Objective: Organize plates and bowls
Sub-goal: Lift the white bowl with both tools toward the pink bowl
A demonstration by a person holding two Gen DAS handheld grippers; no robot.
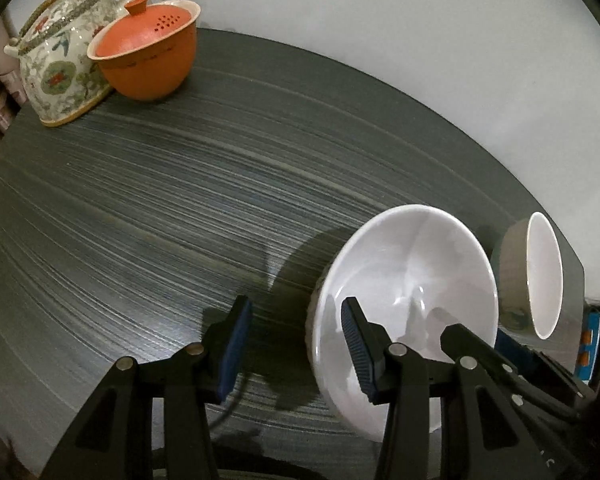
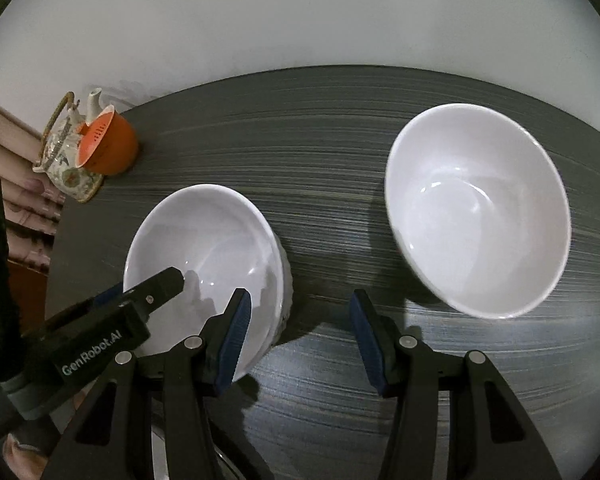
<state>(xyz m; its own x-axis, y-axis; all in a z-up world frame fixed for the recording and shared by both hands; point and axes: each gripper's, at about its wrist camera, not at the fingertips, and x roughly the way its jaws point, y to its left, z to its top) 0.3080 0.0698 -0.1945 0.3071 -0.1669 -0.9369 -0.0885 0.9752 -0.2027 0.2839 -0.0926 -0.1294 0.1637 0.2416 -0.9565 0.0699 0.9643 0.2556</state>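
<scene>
Both grippers, left (image 1: 296, 344) and right (image 2: 300, 340), jaws part open, empty; right view alone shows second white bowl (image 2: 480, 212) interior, right of nearer bowl (image 2: 216, 240); left view shows it edge-on

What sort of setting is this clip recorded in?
Probably a home dining or tea table against a plain white wall. A dark wood-grain tabletop holds two white bowls, and in the far corner stand a floral teapot and an orange lidded cup.
</scene>
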